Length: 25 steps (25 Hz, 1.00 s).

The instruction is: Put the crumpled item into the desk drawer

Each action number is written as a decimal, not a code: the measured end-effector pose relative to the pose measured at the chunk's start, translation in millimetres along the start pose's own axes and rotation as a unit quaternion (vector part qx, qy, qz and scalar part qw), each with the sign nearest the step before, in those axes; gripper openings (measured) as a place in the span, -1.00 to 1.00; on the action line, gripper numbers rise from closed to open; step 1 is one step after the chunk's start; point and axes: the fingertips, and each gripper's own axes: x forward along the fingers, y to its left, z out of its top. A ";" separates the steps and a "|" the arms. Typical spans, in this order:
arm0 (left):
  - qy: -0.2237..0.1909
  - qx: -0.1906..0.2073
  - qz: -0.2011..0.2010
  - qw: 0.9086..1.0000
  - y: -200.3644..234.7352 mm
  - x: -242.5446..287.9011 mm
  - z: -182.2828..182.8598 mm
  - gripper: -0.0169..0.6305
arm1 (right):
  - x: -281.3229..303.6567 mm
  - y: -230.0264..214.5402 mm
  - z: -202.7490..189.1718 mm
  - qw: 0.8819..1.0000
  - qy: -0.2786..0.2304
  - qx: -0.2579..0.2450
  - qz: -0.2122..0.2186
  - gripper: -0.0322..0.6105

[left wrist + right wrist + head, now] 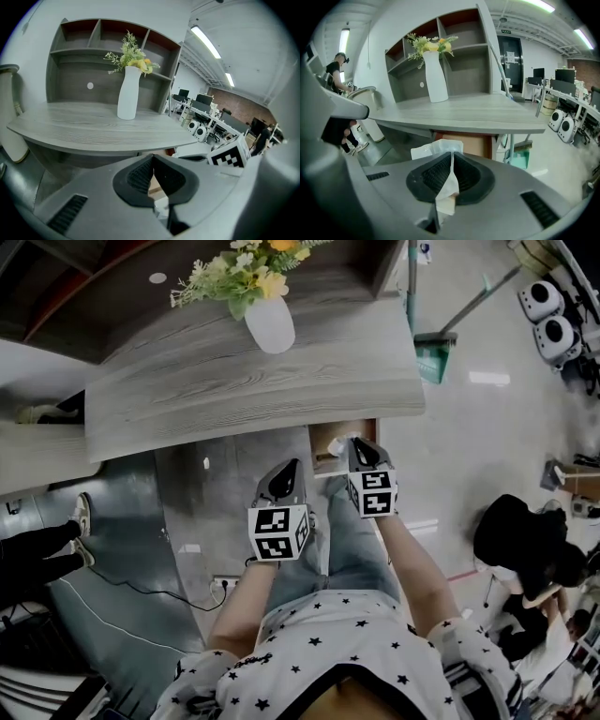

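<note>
While right gripper [451, 157] is clamped on the crumpled white tissue [433, 149] near the desk [487, 117], left gripper [153, 161] has jaws together, empty.

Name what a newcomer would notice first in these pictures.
The white vase of yellow flowers stands out, upright on the grey desk. Just below the desk's edge, the right gripper is shut on a crumpled white paper, held in front of the brown drawer.
</note>
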 end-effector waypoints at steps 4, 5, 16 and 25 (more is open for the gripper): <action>0.010 -0.002 0.002 1.000 1.9 6.8 -9.5 -0.91 | 18.7 -2.9 -15.6 1.000 0.022 -0.006 0.001 -0.86; 0.013 -0.003 0.002 1.000 2.4 8.5 -11.4 -0.91 | 23.5 -4.1 -18.9 1.000 0.028 -0.009 0.000 -0.86; 0.029 -0.003 0.002 1.000 5.4 20.1 -24.3 -0.91 | 59.3 -15.9 -49.1 0.997 0.074 -0.012 -0.012 -0.86; 0.035 -0.004 0.002 0.999 6.2 17.7 -30.5 -0.91 | 63.0 -17.9 -58.5 0.996 0.088 -0.007 -0.023 -0.82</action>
